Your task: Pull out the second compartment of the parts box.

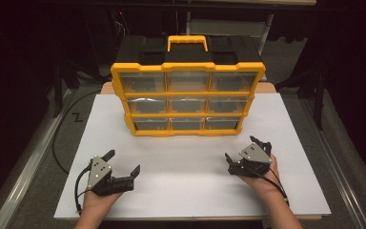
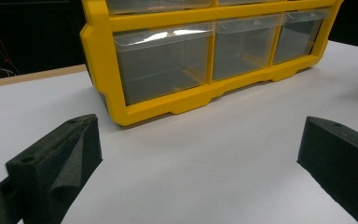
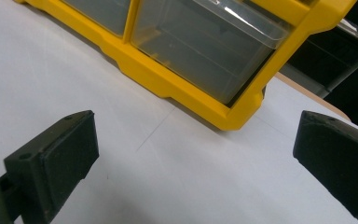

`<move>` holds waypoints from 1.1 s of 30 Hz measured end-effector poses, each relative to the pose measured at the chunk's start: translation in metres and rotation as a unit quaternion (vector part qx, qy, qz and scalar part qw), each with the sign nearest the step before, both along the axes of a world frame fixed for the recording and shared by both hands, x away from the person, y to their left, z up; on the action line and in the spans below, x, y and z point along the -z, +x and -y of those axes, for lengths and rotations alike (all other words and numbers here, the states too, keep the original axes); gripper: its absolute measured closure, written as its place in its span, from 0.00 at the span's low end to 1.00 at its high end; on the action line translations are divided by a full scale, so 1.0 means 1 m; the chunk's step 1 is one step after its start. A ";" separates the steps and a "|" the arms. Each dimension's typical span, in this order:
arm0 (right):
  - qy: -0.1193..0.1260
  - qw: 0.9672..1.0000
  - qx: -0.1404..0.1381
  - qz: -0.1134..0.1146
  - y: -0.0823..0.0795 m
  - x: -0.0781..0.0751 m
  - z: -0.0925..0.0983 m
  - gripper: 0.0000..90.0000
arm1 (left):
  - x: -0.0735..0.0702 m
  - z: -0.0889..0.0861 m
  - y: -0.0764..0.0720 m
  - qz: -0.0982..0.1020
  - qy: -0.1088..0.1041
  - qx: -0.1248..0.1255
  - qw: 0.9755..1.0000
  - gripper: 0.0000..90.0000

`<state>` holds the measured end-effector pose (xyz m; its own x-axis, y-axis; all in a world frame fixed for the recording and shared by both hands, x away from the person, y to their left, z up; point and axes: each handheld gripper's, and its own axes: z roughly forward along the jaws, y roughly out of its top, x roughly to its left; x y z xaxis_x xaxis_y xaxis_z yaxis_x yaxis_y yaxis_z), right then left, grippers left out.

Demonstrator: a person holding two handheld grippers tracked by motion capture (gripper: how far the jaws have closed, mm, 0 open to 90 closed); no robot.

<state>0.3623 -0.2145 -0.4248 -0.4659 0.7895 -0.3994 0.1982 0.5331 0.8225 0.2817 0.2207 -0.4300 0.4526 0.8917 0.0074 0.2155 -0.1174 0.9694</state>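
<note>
Standing between both grippers' spread jaws, the yellow organizer (image 1: 187, 98) rests untouched on the white board (image 1: 190, 176).

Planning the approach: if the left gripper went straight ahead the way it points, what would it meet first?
Probably the organizer's bottom row: the left gripper, jaws open, faces the clear left drawer and its yellow frame, with bare white tabletop between. Depth is unclear.

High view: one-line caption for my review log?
Two open hand-held grippers, left and right, rest before a yellow drawer organizer.
</note>
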 end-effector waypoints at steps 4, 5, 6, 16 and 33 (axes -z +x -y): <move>-0.012 1.000 -0.004 0.001 0.000 0.002 -0.003 0.02 | 0.000 0.000 0.000 -0.001 0.000 0.001 1.000 0.00; -0.012 1.000 -0.004 0.001 0.000 0.002 -0.003 0.02 | 0.000 0.000 0.000 -0.001 0.000 0.001 1.000 0.00; -0.016 1.000 -0.005 0.001 -0.001 0.002 -0.003 0.02 | 0.000 0.000 0.000 -0.001 0.000 0.001 1.000 0.00; -0.068 0.997 -0.015 0.015 -0.003 0.005 -0.010 0.02 | 0.000 0.001 0.000 0.001 0.000 0.003 1.000 0.00; -0.213 0.974 -0.044 0.060 -0.010 0.007 -0.023 0.02 | 0.000 0.001 0.000 0.002 0.004 0.007 1.000 0.00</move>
